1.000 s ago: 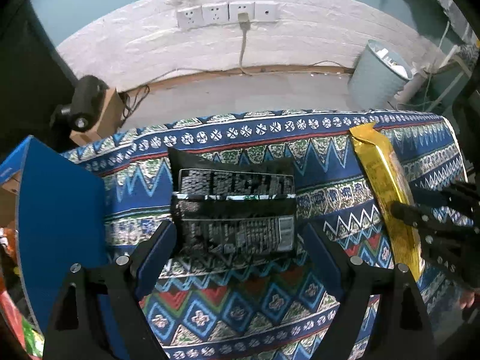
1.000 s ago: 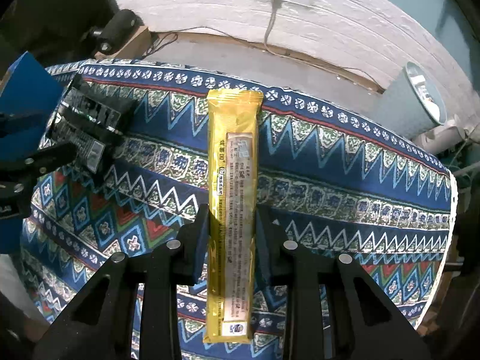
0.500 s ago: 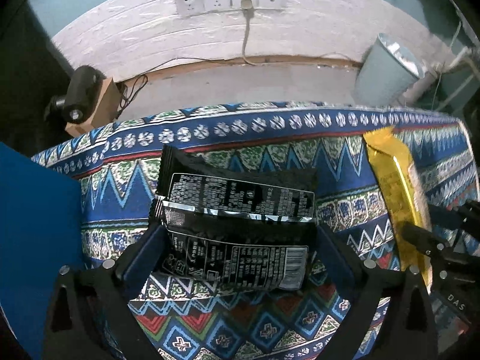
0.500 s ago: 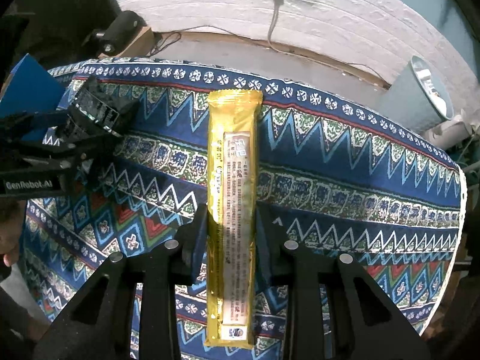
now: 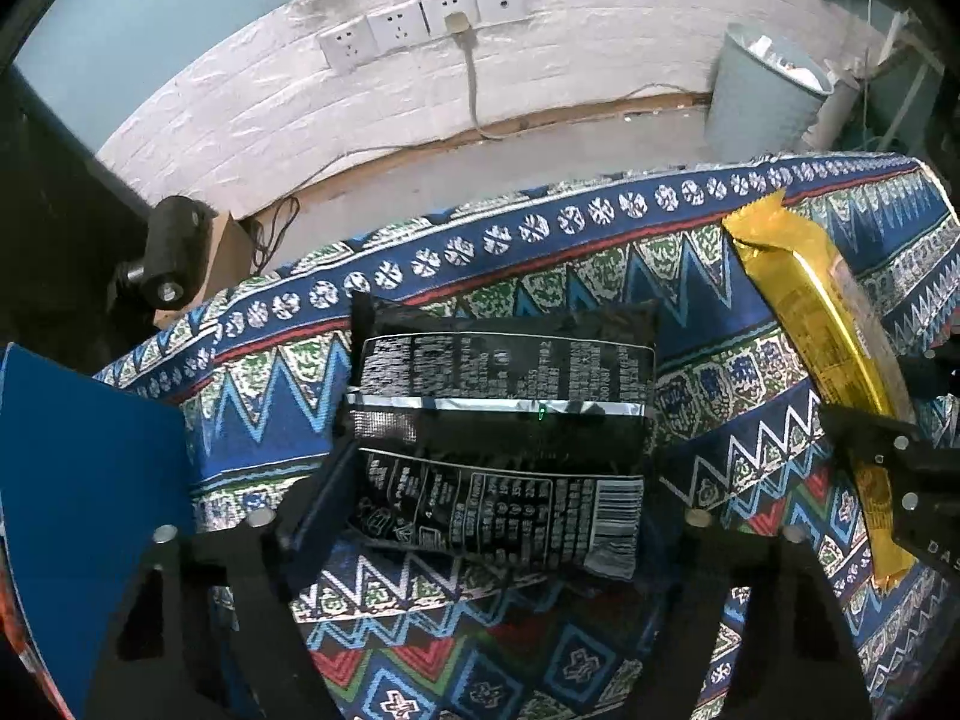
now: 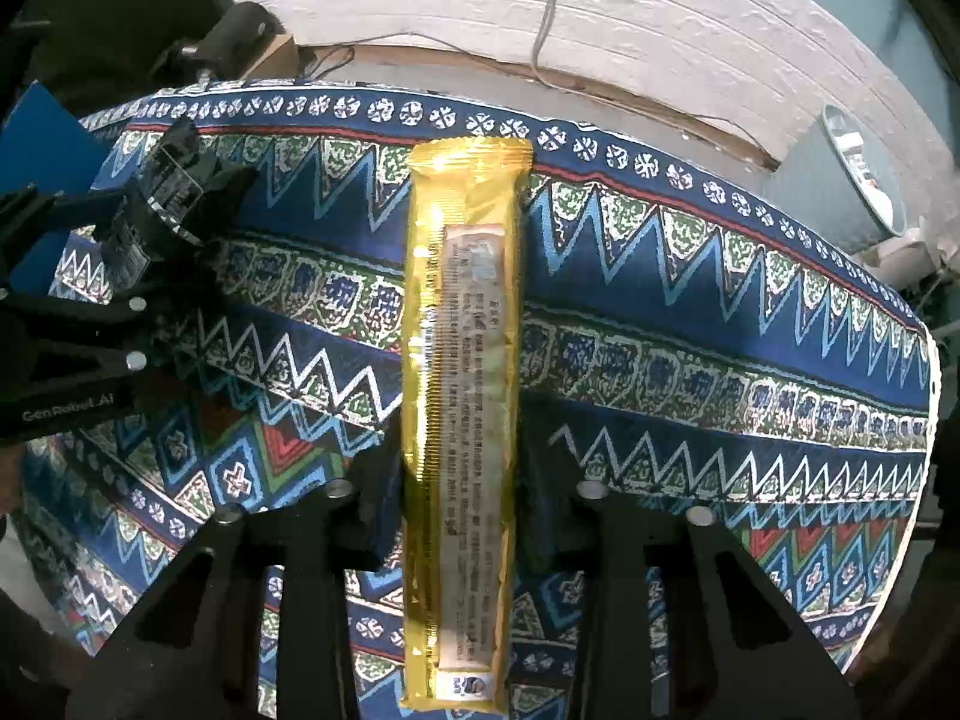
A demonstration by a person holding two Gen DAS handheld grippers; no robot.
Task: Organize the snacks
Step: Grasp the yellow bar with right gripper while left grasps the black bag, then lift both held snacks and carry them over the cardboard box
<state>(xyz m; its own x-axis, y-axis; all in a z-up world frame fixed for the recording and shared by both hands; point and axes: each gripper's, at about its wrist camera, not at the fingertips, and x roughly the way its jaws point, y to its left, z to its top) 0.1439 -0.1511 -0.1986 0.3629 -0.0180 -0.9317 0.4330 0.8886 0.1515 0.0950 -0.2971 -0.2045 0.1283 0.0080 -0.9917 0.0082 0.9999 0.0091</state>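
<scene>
My left gripper is shut on a black snack bag with white print, held above the patterned tablecloth. My right gripper is shut on a long gold snack packet that points away from me, also held above the cloth. The gold packet shows at the right of the left wrist view. The left gripper with the black bag shows at the left of the right wrist view.
A blue box flap stands at the left edge of the table. A black camera on a cardboard box sits behind the table. A grey bin stands on the floor at the far right. Wall sockets are behind.
My left gripper has closed in on the black bag and lifted it off the cloth. The right gripper keeps hold of the gold packet and has hardly moved.
</scene>
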